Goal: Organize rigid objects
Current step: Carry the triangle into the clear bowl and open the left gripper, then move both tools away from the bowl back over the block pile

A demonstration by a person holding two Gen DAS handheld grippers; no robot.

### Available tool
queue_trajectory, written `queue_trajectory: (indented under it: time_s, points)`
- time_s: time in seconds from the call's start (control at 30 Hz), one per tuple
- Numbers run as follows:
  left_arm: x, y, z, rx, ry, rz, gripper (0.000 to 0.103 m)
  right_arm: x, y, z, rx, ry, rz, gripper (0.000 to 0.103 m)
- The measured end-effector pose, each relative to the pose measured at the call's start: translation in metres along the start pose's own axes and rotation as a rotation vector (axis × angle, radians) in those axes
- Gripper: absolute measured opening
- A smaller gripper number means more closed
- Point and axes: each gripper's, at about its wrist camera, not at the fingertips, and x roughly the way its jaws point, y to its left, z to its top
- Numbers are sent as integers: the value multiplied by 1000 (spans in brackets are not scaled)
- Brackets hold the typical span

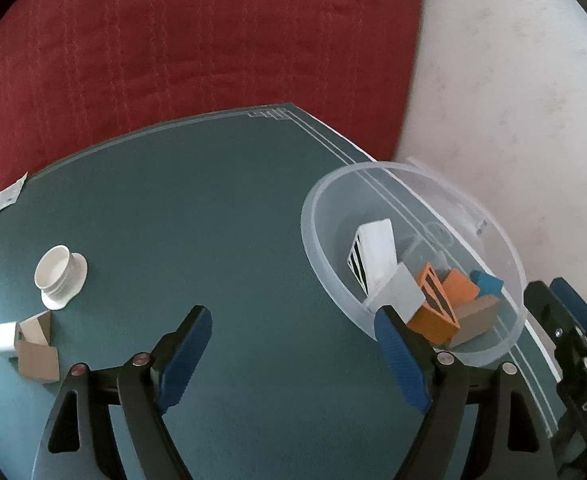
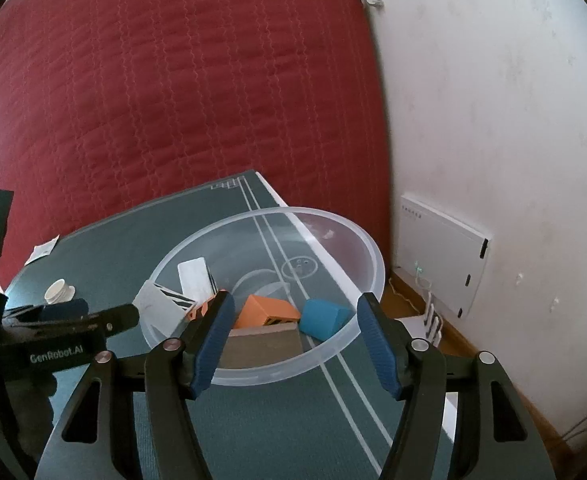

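A clear plastic bowl [image 1: 308, 216] stands at the right of the dark green mat [image 1: 213, 200]. It holds a white box [image 1: 377, 248], a grey block [image 1: 403, 294], orange blocks [image 1: 433, 312], a blue block [image 1: 489, 282] and a brown block [image 1: 477, 316]. At the mat's left lie a white cup [image 1: 59, 276], a white cube [image 1: 4, 336] and brown cardboard pieces [image 1: 37, 356]. My left gripper [image 1: 293, 316] hangs open over bare mat beside the bowl, nothing between its fingers. My right gripper [image 2: 296, 299] stands open in front of the bowl's near rim [image 2: 277, 372], without a grip on it.
A red quilted cover [image 1: 173, 40] lies behind the mat. A white wall [image 1: 513, 100] rises at the right, with a white panel [image 2: 441, 256] low on it. A small paper packet [image 1: 5, 198] rests at the mat's far left edge.
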Motion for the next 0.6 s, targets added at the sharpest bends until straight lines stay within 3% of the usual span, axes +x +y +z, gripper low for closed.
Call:
queue_trajectory:
  time_s: [0.2, 0.43, 0.6]
  points:
    - [2, -11, 3, 24, -6, 18, 91, -3, -2, 1, 0, -1, 1, 65]
    - [34, -13, 17, 54, -2, 131, 94, -5, -2, 0, -2, -4, 0, 65]
    - [32, -2, 20, 9, 3, 112, 95, -4, -1, 0, -1, 4, 0, 65]
